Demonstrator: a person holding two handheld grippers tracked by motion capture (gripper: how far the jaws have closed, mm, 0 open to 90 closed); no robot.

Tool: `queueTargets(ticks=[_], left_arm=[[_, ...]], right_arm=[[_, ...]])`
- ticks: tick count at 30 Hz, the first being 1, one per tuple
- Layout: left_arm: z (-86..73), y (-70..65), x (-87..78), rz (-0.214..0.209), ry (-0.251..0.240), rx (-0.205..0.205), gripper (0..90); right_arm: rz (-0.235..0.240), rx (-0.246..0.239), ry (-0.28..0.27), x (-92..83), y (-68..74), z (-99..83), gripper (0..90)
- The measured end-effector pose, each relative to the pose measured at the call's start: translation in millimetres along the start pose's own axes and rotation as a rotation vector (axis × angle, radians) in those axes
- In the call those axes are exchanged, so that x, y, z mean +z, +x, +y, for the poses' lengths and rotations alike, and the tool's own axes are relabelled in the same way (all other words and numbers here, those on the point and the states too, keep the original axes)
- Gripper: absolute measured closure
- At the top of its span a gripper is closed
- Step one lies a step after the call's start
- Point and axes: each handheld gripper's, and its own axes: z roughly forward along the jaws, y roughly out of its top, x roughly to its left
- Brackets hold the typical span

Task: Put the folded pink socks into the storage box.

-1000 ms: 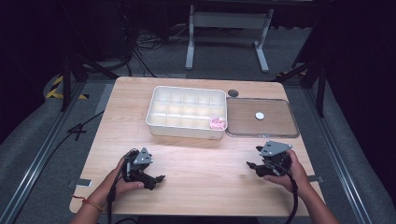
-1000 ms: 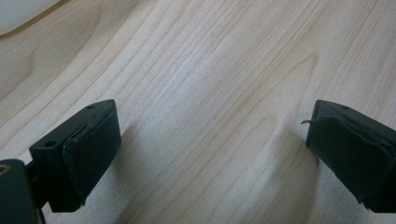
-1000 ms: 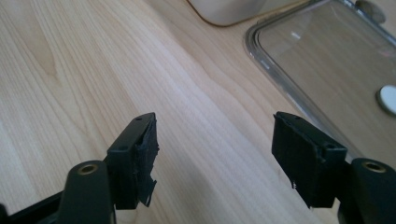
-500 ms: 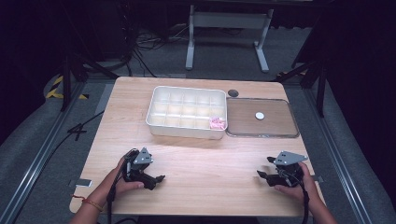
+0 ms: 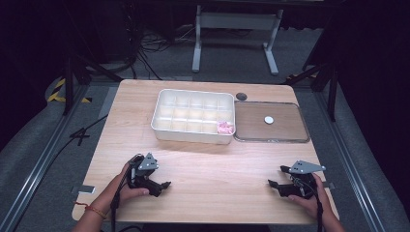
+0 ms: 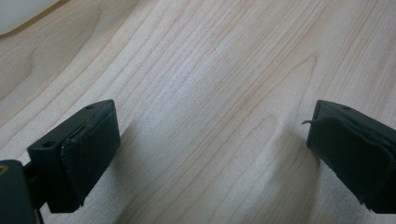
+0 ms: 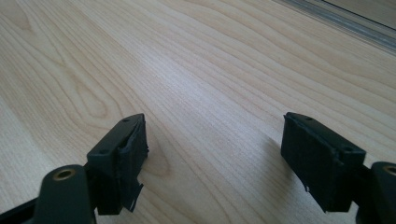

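My left gripper (image 5: 158, 184) rests low over the near left of the wooden table (image 5: 212, 164), held in a hand. In the left gripper view its jaws stand open (image 6: 210, 149) over bare wood. Held in the other hand, my right gripper (image 5: 276, 177) sits near the front right corner. Its jaws have just been opening and stand wide (image 7: 215, 154) with nothing between them. A white compartment box (image 5: 193, 116) lies at the back middle, with a pink thing (image 5: 225, 127) in its near right cell.
A flat clear lid (image 5: 270, 123) lies right of the box with a small white disc (image 5: 269, 119) on it. A dark round spot (image 5: 241, 96) sits behind them. The clear lid's edge (image 7: 345, 23) shows in the right gripper view. The floor beyond holds cables and a metal stand (image 5: 237, 29).
The right gripper has moved toward the near right corner and lower to the table, and its jaws stand wider. The left gripper has not moved.
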Motion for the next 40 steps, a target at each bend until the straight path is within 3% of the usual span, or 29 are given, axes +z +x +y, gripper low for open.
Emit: queueTargets(ticks=[40], left_arm=[[1.9,-0.3,1.7,0.007,0.008,-0.003,0.4]], right_arm=[[0.001,0.001,0.003,0.3,-0.5,0.3,22.3]])
